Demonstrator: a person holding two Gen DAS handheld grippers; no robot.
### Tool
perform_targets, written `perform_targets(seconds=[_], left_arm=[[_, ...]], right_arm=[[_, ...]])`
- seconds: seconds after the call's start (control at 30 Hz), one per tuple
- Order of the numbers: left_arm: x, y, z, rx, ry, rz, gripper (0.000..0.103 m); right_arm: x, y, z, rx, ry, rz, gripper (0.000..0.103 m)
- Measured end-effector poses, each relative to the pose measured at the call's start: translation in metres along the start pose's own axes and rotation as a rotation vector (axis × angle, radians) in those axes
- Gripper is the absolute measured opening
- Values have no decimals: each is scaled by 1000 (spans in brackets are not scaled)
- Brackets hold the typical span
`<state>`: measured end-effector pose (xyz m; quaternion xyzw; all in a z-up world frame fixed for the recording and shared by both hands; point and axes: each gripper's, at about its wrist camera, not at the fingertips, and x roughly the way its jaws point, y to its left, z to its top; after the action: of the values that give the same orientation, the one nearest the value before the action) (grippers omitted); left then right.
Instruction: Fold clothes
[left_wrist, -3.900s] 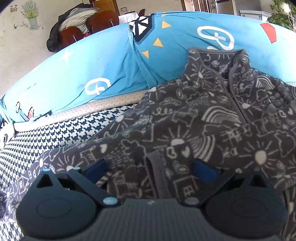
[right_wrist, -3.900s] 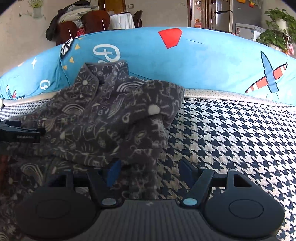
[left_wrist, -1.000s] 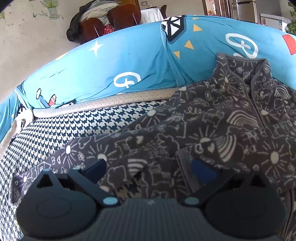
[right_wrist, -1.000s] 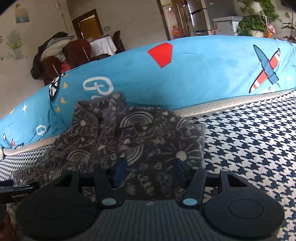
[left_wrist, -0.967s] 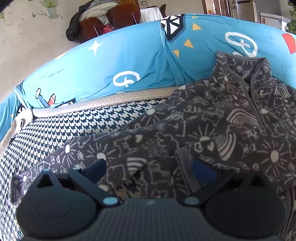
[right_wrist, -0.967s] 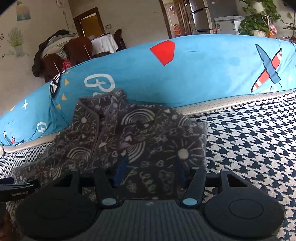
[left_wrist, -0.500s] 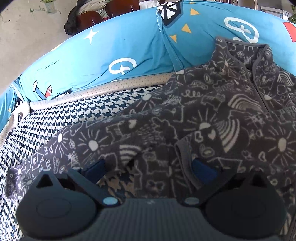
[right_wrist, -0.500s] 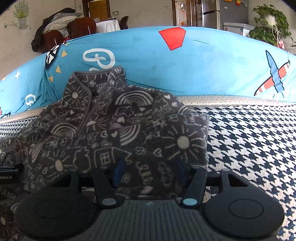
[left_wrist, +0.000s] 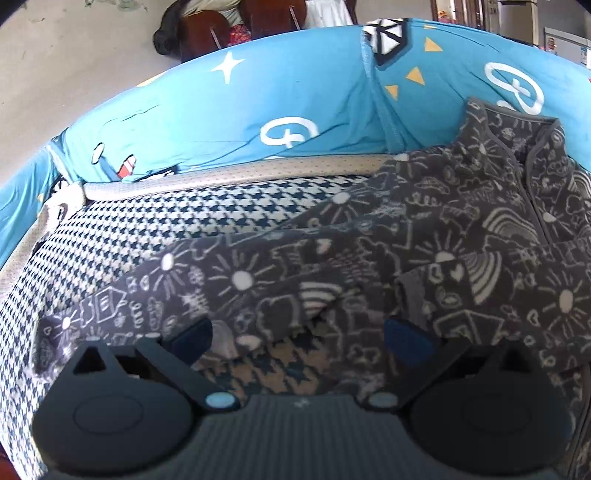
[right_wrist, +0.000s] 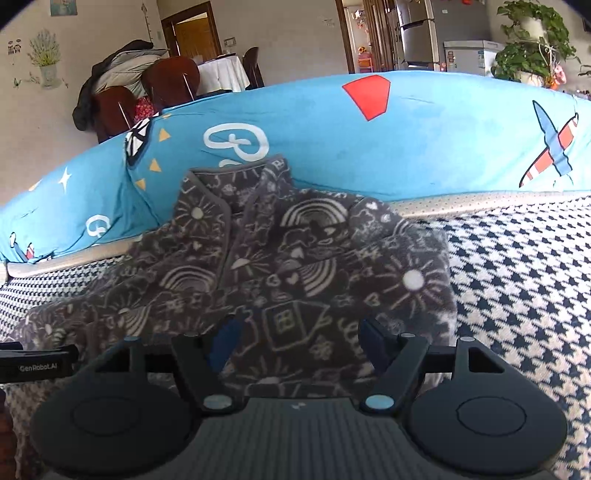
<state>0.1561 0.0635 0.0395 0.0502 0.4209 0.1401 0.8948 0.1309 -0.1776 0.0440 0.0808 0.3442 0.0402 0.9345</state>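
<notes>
A dark grey fleece jacket printed with white suns, rainbows and houses lies on the houndstooth surface, its collar leaning on the blue cushion. One sleeve stretches out to the left; the other side is folded over the front. My left gripper stands wide open over the sleeve's lower edge, touching nothing. My right gripper is opening, and the folded part of the jacket lies loose between its fingers. A bar of the left gripper shows at the left edge of the right wrist view.
A long blue cushion with cartoon prints runs along the back behind a beige piped edge. Houndstooth cover spreads to the right of the jacket. Chairs, a table, a fridge and a plant stand far behind.
The right gripper's jaws have spread wider and drawn back from the folded jacket. The left gripper has shifted so that more of the outstretched sleeve shows; its jaws stay wide.
</notes>
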Motion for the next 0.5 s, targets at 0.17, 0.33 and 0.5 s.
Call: perform_targets(seconds=[0.17, 0.33, 0.5], left_arm=[[2, 29, -3, -49, 21, 37, 103], [1, 62, -8, -98, 39, 74, 103], [5, 94, -12, -154, 64, 106, 103]], right_arm=[[-7, 10, -13, 38, 70, 36, 72], [-18, 19, -25, 48, 91, 48, 74], [-26, 23, -34, 65, 107, 41, 78]])
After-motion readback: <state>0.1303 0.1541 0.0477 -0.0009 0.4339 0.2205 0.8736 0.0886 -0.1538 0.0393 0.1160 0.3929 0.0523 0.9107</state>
